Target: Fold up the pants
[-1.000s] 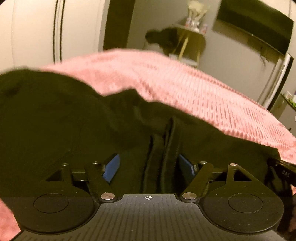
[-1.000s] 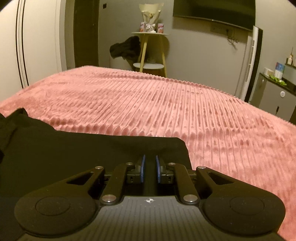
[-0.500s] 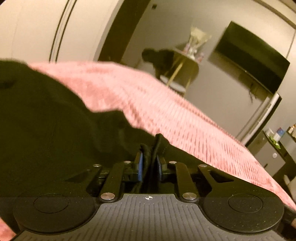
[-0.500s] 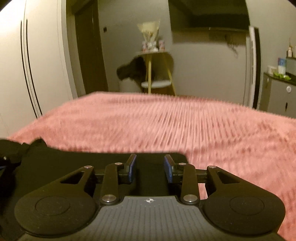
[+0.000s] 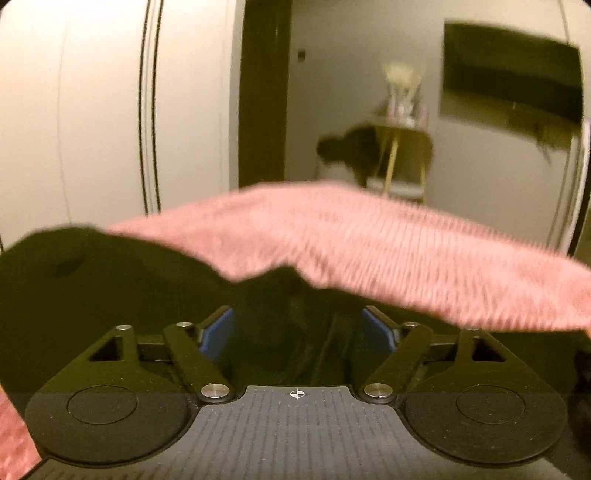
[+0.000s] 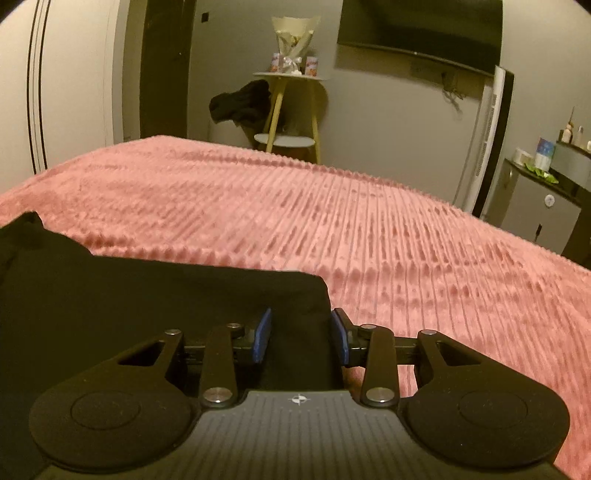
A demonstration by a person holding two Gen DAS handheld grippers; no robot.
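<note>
The black pants [image 6: 155,291] lie on the pink ribbed bedspread [image 6: 369,229], with a squared corner near the right gripper. My right gripper [image 6: 301,332] is open, its blue pads either side of that corner, just over the cloth. In the left wrist view the pants [image 5: 110,280] fill the lower left, bunched in folds between the fingers. My left gripper [image 5: 299,332] is open wide over the bunched cloth. The left view is motion-blurred.
The bedspread also shows in the left wrist view [image 5: 369,243]. Beyond the bed stand a yellow-legged side table [image 6: 291,110] with dark clothes [image 6: 240,101] draped on it, a wall TV [image 6: 421,29], a white wardrobe [image 6: 66,81] at left and a counter [image 6: 546,199] at right.
The left gripper shut on the bunched pants half a second ago and has now opened wide. The right gripper went from shut on the pants corner to open, widening further.
</note>
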